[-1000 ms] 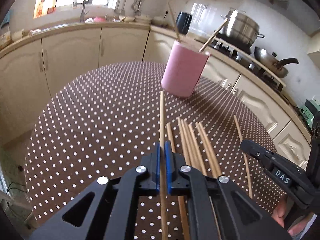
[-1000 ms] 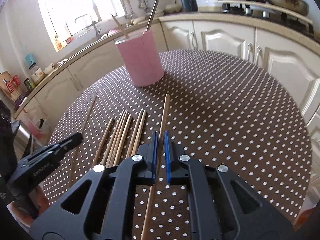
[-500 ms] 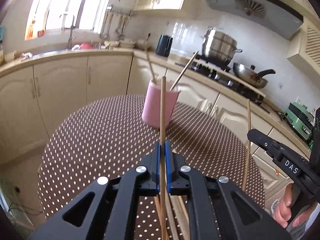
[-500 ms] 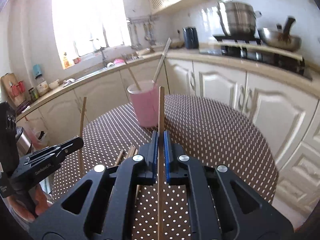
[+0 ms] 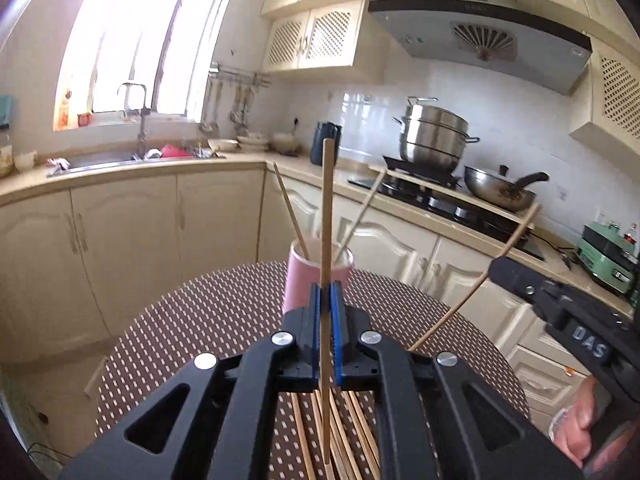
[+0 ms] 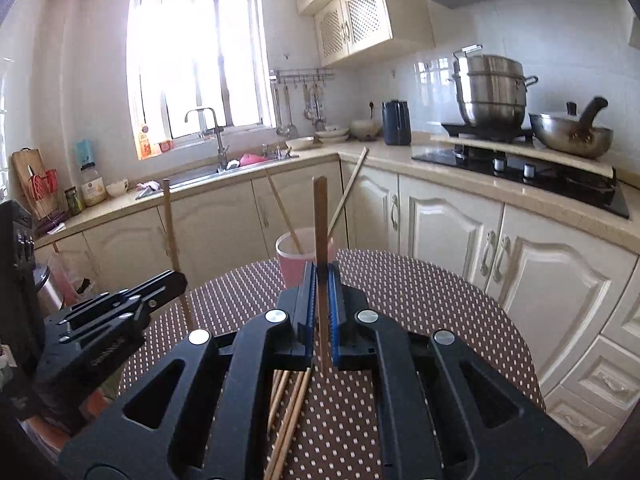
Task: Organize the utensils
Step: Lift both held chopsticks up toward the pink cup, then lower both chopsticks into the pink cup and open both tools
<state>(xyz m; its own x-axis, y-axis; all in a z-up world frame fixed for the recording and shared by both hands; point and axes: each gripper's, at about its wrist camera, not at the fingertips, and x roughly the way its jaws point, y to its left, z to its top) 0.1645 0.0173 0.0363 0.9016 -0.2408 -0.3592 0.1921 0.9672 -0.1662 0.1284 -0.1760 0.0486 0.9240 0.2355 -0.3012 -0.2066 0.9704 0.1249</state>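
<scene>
Above the dotted table [image 5: 208, 320], each gripper, left [image 5: 327, 300] and right [image 6: 322, 280], clamps one chopstick [image 5: 327, 200]

Left tool [image 5: 327, 320] clamped tight, aimed slightly below level. Right tool [image 6: 322, 312] likewise clamped tight; bare hand [image 5: 580, 428] grips its handle at lower right.

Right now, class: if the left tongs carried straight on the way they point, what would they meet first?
Most likely the pink cup, standing directly ahead of the left tongs on the dotted table. The chopstick they grip would arrive first; depth is uncertain.
</scene>
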